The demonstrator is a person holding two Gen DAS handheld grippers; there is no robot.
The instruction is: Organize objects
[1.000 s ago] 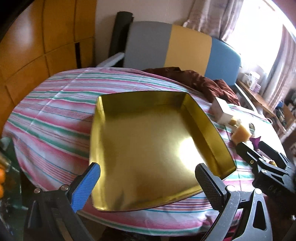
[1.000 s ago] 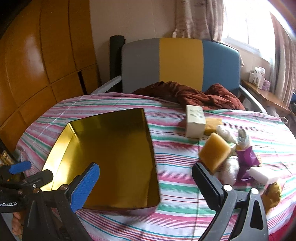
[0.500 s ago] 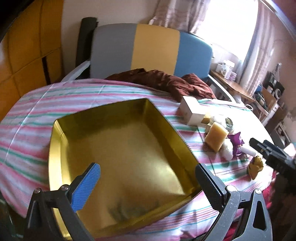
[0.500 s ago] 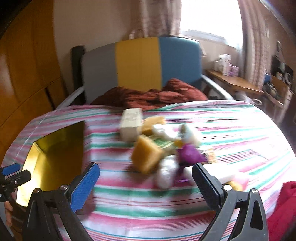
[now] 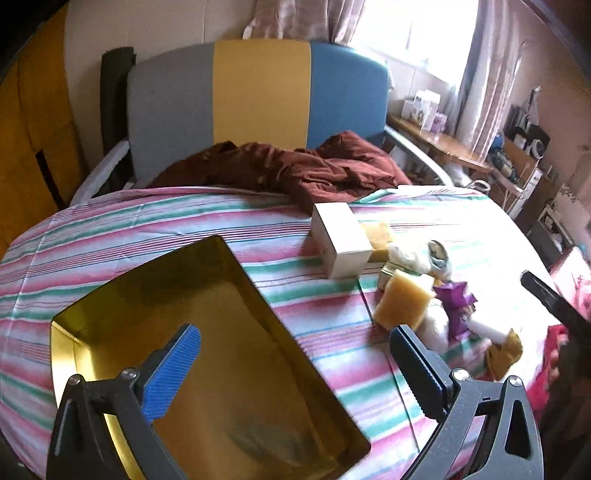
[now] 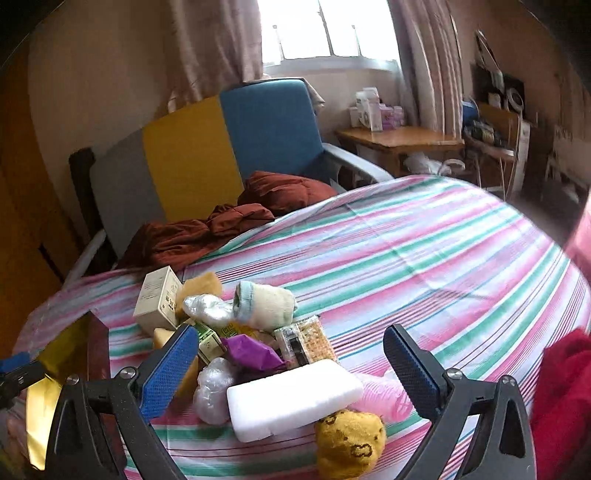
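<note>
Glossy gold tray (image 5: 229, 332); white foam block (image 6: 293, 398) between open right tongs (image 6: 291, 354).

A tricolour chair (image 5: 258, 96) stands behind the striped tablecloth (image 6: 424, 258). A rumpled brown cloth (image 5: 295, 170) lies on the chair's seat. A wooden side table (image 6: 399, 138) stands right of the chair, under the window (image 6: 325, 27).

A shallow gold tray (image 5: 207, 332) is lying open and bare on the striped cloth, left of the clutter. Beside it a heap is sitting: a cream box (image 6: 158, 298), a white foam block (image 6: 293, 398), a purple wrapper (image 6: 255, 352), a rolled sock (image 6: 264, 304) and a yellow sock (image 6: 349, 441) all touching.
</note>
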